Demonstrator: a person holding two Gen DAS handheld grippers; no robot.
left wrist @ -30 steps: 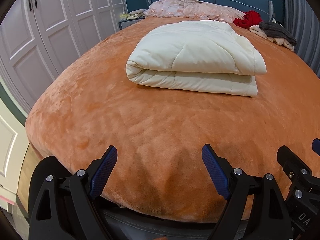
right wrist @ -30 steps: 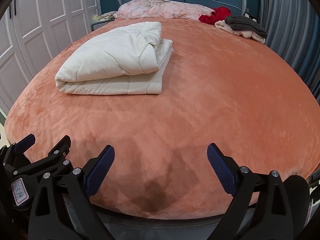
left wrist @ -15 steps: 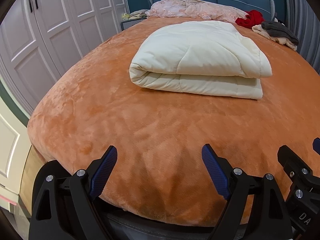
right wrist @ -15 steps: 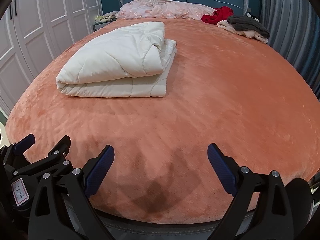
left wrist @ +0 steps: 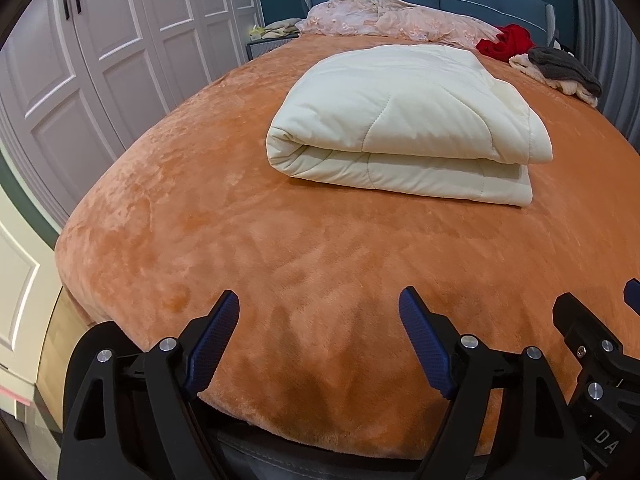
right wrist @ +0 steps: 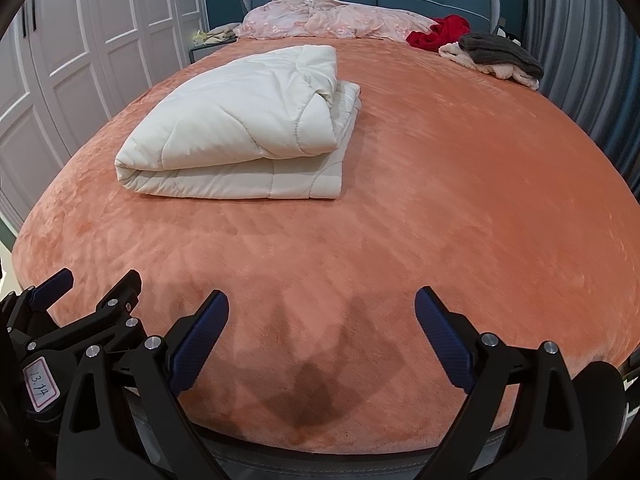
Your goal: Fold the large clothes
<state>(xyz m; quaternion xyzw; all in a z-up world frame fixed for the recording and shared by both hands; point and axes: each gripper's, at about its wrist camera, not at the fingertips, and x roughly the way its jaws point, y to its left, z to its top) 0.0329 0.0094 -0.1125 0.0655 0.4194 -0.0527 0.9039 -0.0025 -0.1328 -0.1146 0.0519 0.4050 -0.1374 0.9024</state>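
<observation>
My left gripper [left wrist: 319,312] and right gripper [right wrist: 322,312] hang spread and empty over the near edge of the orange bedspread [left wrist: 280,248], cream quilted comforter [left wrist: 404,120] folded mid-bed, so folding looks done; far clothes pile [right wrist: 496,54] unfolded.

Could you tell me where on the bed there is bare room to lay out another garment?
Bare bedspread runs right of the folded white quilt and between it and the foot edge. The headboard end is crowded: pink bedding, red garment, grey and cream clothes.
</observation>
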